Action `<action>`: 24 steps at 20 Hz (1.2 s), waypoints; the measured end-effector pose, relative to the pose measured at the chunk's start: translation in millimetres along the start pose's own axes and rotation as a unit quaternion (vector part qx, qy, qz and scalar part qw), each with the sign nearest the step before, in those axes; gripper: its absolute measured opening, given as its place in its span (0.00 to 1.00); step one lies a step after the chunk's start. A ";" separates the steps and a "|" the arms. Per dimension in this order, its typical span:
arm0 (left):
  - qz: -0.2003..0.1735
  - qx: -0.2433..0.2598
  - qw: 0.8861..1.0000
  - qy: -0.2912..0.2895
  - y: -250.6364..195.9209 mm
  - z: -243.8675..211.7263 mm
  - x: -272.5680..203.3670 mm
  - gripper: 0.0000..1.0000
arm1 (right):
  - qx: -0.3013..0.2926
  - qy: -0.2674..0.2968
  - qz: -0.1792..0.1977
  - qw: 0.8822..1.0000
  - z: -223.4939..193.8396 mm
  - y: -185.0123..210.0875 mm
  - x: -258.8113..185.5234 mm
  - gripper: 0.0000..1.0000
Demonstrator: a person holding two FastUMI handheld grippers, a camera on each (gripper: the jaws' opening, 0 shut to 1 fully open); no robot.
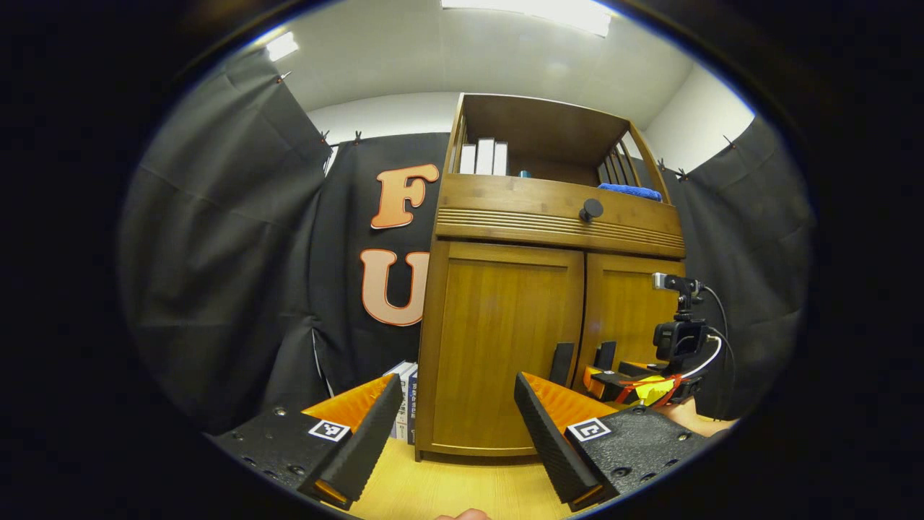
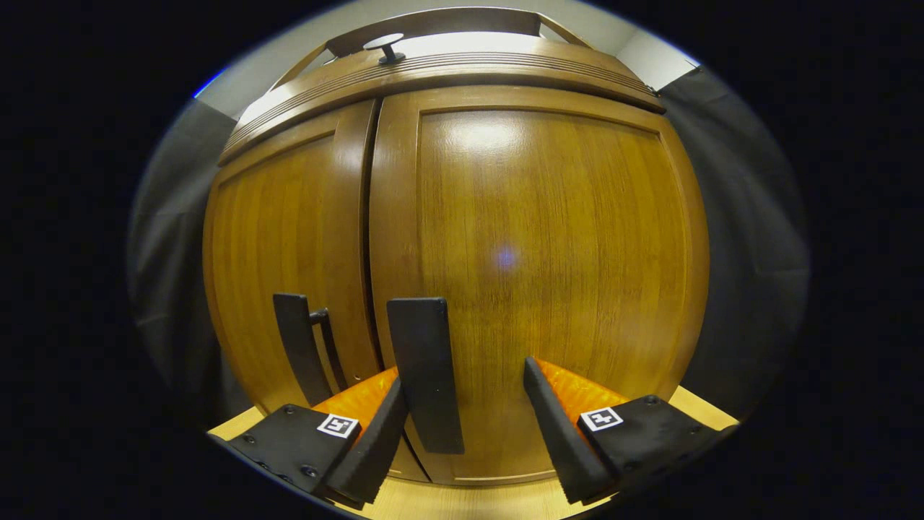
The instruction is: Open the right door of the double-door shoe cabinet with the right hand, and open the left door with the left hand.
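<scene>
A wooden double-door shoe cabinet [image 1: 548,289] was seen standing on a pale wooden floor [image 1: 447,484] against a black cloth wall, with both doors judged to be fully closed. In the left gripper view, the left gripper [image 1: 455,433] was held well back from the cabinet, its fingers spread wide and nothing between them, facing the left door [image 1: 498,347]. Farther off in that view, the right gripper [image 1: 613,375] was seen low down, close against the door fronts by the two dark handles.

In the right gripper view, the right gripper [image 2: 462,419] was shown spread open just in front of the right door [image 2: 548,274]. The right door's handle [image 2: 426,375], a dark upright bar near the centre seam, stood between the two fingers, close by the left finger; whether they touched could not be told. Nothing was gripped. The left door's handle [image 2: 299,347] was seen just beside it, across the seam.

The step in hand was judged to be the grasp of the right handle. To do it well, the fingers should be brought in evenly on both sides of the bar, below its middle, so that the neighbouring handle is not caught. The pull should then follow the door's arc around the hinge at its outer edge, not a straight line. The left gripper would have to be brought much nearer before its own door could be attempted.
</scene>
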State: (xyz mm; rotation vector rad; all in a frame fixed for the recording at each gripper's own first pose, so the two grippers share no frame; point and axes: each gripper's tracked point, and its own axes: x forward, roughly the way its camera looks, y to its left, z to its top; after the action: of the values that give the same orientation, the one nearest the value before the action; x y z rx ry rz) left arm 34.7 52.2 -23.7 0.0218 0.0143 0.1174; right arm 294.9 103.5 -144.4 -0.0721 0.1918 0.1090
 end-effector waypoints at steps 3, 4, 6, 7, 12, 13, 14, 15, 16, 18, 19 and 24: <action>-0.001 -0.005 1.000 0.007 -0.1 -6.7 8.8 0.92 | -0.003 -0.002 0.004 1.000 -0.6 -2.4 -0.5 0.87; -0.004 -0.006 1.000 0.009 -0.9 -7.9 10.5 0.92 | 0.005 0.001 0.006 1.000 -1.5 -1.3 -0.4 0.90; -0.006 -0.008 1.000 0.009 -1.5 -9.4 12.3 0.92 | 0.020 -0.001 0.007 1.000 -1.8 2.3 1.1 0.80; -0.009 -0.008 1.000 0.008 -2.5 -9.3 12.7 0.92 | 0.028 0.001 0.017 0.999 -2.0 7.8 2.2 0.79; -0.025 -0.014 1.000 0.007 -11.7 -9.3 11.0 0.94 | 0.003 0.013 0.054 0.998 -5.5 21.8 1.4 0.31; -0.029 -0.018 0.999 0.008 -14.8 -9.5 10.0 0.94 | 0.020 0.015 0.064 0.998 -5.1 22.9 -0.9 0.29; -0.035 -0.022 0.999 0.011 -20.0 -11.1 7.9 0.92 | 0.027 0.016 0.069 0.997 -4.7 23.2 -0.6 0.27; -0.040 -0.026 0.999 0.013 -24.0 -10.9 5.6 0.92 | 0.025 0.015 0.066 0.997 -4.8 20.6 -1.4 0.30; -0.041 -0.029 0.999 0.012 -25.9 -9.5 2.9 0.92 | 0.015 0.012 0.059 0.998 -4.8 19.9 -1.1 0.30; -0.044 -0.030 0.998 0.012 -29.0 -7.8 -3.0 0.95 | 0.002 0.012 0.053 0.999 -5.6 19.7 -2.9 0.30; -0.044 -0.026 0.999 0.014 -29.3 -8.4 -5.6 0.95 | 0.000 0.015 0.055 0.998 -5.1 19.9 -4.5 0.30; -0.037 -0.024 0.999 0.018 -31.4 -10.5 -18.2 0.95 | -0.005 0.013 0.062 0.998 4.2 17.8 -25.0 0.35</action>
State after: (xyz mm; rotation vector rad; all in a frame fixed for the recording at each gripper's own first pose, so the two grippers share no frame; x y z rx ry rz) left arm 20.2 19.1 -34.6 -0.0281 0.0487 0.0431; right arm 269.2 119.0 -136.6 -0.0724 0.2213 0.2322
